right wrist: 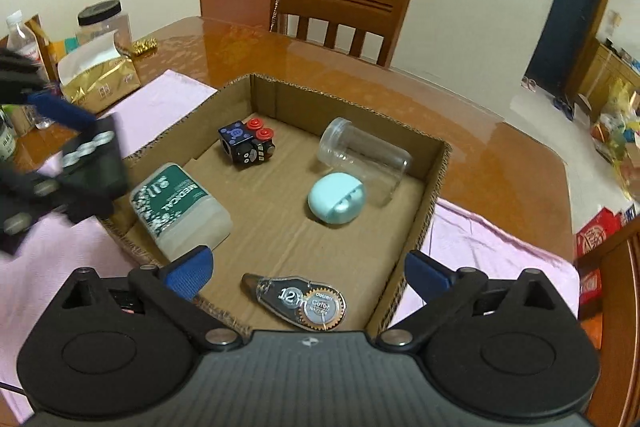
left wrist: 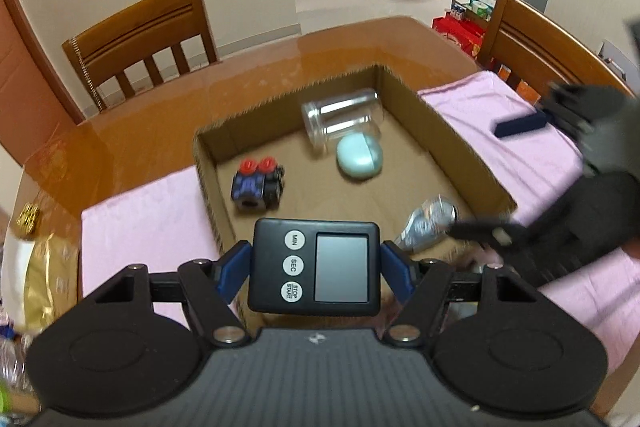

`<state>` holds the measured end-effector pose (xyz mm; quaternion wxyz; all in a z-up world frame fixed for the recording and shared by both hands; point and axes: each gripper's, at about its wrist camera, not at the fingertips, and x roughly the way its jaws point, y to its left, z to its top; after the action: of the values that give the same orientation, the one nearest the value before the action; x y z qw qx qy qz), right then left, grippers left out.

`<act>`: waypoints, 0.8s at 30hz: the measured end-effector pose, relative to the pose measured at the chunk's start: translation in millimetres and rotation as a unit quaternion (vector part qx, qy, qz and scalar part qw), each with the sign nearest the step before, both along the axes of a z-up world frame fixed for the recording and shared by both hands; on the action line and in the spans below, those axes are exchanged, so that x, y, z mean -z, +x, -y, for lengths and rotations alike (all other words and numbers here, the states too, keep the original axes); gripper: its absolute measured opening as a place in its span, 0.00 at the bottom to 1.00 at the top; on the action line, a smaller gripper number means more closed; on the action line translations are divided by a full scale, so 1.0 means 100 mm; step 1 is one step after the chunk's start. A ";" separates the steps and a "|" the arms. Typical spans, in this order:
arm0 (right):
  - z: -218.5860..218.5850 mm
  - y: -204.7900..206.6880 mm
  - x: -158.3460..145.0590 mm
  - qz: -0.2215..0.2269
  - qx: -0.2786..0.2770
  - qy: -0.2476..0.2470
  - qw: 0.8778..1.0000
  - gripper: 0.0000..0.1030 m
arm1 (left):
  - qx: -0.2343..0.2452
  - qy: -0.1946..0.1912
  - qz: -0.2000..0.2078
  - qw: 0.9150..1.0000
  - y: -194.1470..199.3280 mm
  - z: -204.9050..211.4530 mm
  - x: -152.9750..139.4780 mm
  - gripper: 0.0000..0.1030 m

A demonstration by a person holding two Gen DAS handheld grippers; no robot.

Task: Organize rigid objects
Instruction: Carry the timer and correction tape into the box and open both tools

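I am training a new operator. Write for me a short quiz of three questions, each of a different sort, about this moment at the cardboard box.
1. True or false: the left claw is shut on the black timer.
2. Multiple choice: what lies directly against the mint green case in the cardboard box?
A. the clear jar on its side
B. the correction tape
C. the white medical bottle
3. Fill in: the right claw is ____ and holds nothing.

Key: 1 true; 2 A; 3 open.
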<state>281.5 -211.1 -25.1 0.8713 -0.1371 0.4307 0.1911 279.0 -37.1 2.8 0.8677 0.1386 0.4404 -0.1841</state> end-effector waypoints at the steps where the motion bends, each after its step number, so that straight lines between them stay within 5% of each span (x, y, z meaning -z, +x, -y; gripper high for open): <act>1: 0.02 -0.04 -0.03 0.001 0.005 0.003 1.000 1.00 | -0.001 -0.003 0.000 1.000 0.08 0.02 0.01 0.67; 19: 0.25 -0.40 -0.20 0.013 0.059 0.018 0.998 1.00 | -0.012 0.001 -0.034 0.999 0.79 0.47 0.56 0.68; 24: 0.28 -0.43 -0.22 0.015 0.065 0.021 0.998 1.00 | -0.022 0.008 -0.006 1.000 0.74 0.46 0.47 0.94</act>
<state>238.6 -238.9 -2.8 0.8907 -0.0936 0.4220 0.1410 352.9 -82.7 -44.1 0.8679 0.1350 0.4497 -0.1624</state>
